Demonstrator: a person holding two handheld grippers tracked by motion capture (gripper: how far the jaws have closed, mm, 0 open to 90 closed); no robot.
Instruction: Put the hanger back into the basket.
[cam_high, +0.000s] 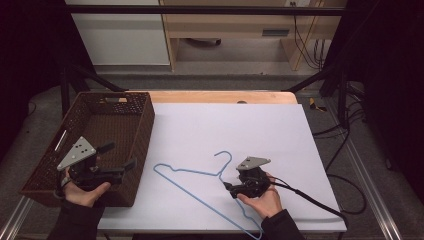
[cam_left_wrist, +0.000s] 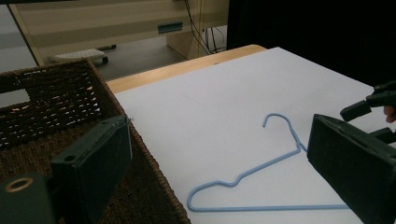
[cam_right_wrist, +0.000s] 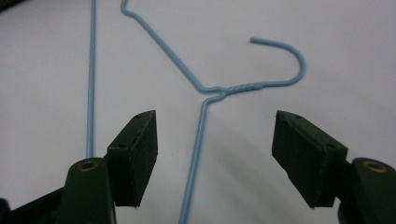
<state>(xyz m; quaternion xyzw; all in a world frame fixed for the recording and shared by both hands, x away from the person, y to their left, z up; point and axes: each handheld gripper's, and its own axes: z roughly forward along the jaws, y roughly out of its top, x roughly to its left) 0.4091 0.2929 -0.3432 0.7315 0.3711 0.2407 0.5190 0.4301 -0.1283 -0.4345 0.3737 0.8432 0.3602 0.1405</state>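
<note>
Lower centre of frame: blue wire hanger (cam_high: 200, 182) light, springy, thin; right gripper (cam_right_wrist: 215, 154) spread astride shoulder wire, ungripped; pinch near twisted neck (cam_right_wrist: 243, 87). Left gripper (cam_high: 122, 157) released.

Black grippers (cam_high: 120, 167), grey 3-cornered plates, brass-ringed screw holes, dark sleeves (cam_high: 75, 220).

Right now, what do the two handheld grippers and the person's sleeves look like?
Both are black two-jaw units. The left gripper and right gripper each carry a grey three-cornered plate with small holes on top. The pads are flat dark rectangular blocks, with brass-coloured bushings at the finger bases. A black cable trails from the right one. The sleeves are dark.
</note>
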